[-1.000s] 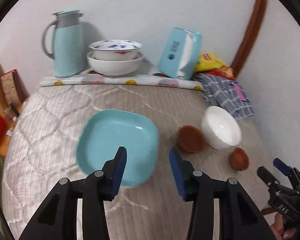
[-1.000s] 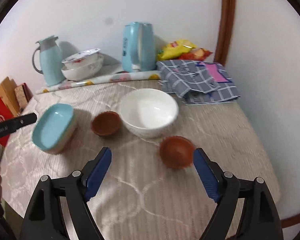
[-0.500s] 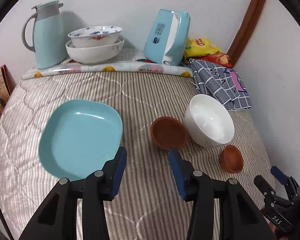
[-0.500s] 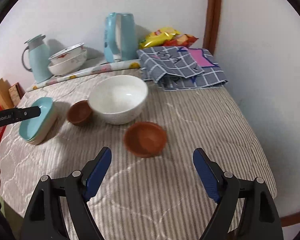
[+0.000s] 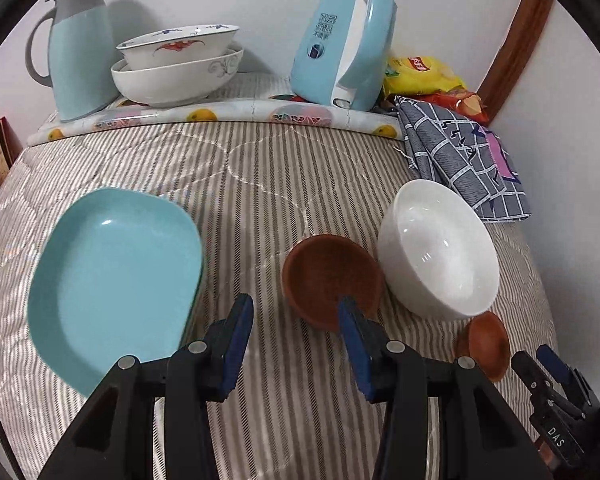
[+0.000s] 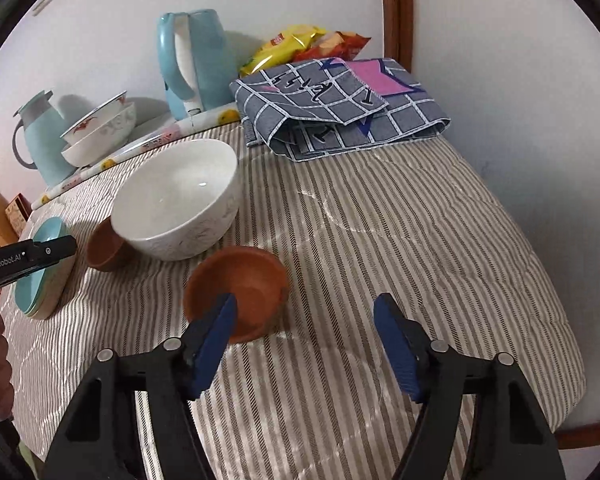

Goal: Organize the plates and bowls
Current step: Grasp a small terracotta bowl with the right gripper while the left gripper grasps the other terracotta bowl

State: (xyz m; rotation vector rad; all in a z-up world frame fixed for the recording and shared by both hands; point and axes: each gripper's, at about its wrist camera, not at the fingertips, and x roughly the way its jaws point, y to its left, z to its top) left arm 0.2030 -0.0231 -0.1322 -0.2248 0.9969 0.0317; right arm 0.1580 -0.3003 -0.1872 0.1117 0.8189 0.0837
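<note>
A teal square plate (image 5: 112, 276) lies at the left of the striped table cover. A brown bowl (image 5: 332, 280) sits beside a white bowl (image 5: 436, 248). My left gripper (image 5: 295, 306) is open just before that brown bowl, its right finger over the near rim. A second, smaller brown bowl (image 6: 240, 284) lies nearer the front. My right gripper (image 6: 306, 304) hangs over it, jaws closing, left finger over the bowl's near rim, the pads apart from it. In the right wrist view the white bowl (image 6: 176, 204) stands behind.
Along the back wall stand a pale blue jug (image 5: 80, 48), two stacked patterned bowls (image 5: 176, 64) and a blue kettle (image 5: 344, 44). A folded checked cloth (image 6: 340, 108) and snack bags (image 6: 300, 44) fill the back right corner. The table edge (image 6: 572, 360) curves at right.
Both grippers have moved forward and down, each closing in on a brown bowl. The right jaws have narrowed. The left jaws keep the same gap.
</note>
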